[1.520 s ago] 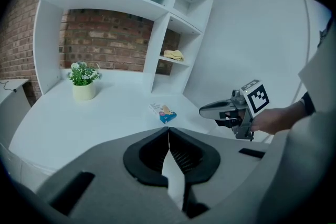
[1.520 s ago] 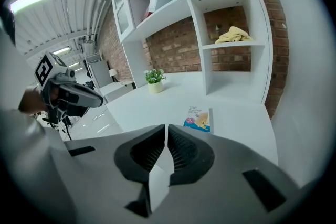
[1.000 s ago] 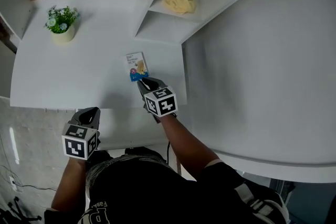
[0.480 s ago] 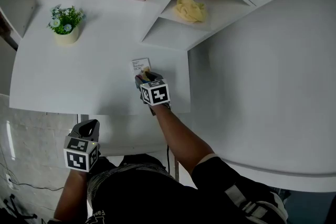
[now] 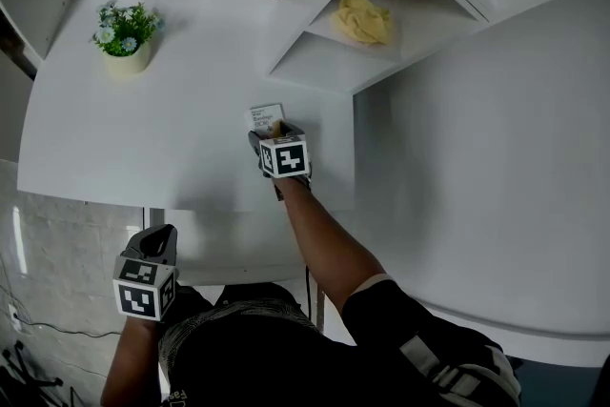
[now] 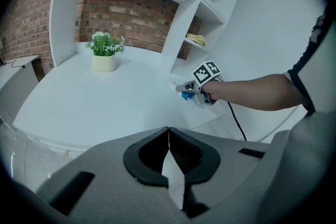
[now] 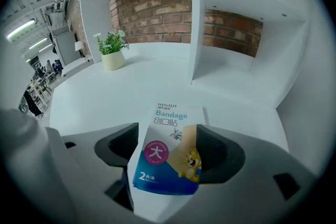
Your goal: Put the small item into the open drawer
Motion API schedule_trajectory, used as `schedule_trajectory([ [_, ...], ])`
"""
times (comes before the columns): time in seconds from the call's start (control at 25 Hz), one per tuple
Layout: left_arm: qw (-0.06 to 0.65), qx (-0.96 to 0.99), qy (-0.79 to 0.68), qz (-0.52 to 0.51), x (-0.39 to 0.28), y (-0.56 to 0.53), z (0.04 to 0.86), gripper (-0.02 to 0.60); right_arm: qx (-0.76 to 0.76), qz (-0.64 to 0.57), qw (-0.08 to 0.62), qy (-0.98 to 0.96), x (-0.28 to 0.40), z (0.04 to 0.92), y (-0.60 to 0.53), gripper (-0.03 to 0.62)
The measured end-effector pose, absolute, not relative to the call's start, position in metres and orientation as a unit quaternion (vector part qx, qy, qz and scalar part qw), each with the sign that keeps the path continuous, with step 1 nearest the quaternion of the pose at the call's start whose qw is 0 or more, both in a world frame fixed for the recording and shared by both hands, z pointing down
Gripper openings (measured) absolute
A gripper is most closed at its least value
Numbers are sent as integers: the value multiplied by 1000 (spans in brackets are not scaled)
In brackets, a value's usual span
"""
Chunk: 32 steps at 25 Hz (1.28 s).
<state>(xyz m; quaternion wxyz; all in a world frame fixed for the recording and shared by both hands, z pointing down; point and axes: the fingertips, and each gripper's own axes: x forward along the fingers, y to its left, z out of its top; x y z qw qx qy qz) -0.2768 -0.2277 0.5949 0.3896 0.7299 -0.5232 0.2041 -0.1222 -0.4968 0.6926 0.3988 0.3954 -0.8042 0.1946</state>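
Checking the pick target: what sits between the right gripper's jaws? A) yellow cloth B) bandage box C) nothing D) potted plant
B: the bandage box lies on the desk between the jaws of the right gripper, which have just been opening.

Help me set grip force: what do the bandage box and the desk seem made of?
Bandage box: probably thin printed card, slightly glossy; crisp straight edges, colour print. Desk: smooth white laminate or painted board, satin; even surface, soft reflections.
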Motion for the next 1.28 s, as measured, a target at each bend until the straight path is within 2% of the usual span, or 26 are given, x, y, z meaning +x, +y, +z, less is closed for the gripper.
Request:
schedule_trajectory([
  [0.08, 393, 727, -525, 203, -277, -227, 597, 18, 400, 187, 404, -801, -122, 693, -500, 364],
  [0.16, 396, 725, -526, 202, -275, -226, 600, 18, 404, 180, 406, -800, -120, 693, -505, 374],
  [0.8, 406, 721, -526, 196, -266, -224, 603, 18, 392, 238, 414, -786, -111, 713, -522, 419],
  [1.28, 401, 723, -530, 192, -266, -221, 598, 18, 372, 265, 443, -771, -101, 712, -515, 419],
])
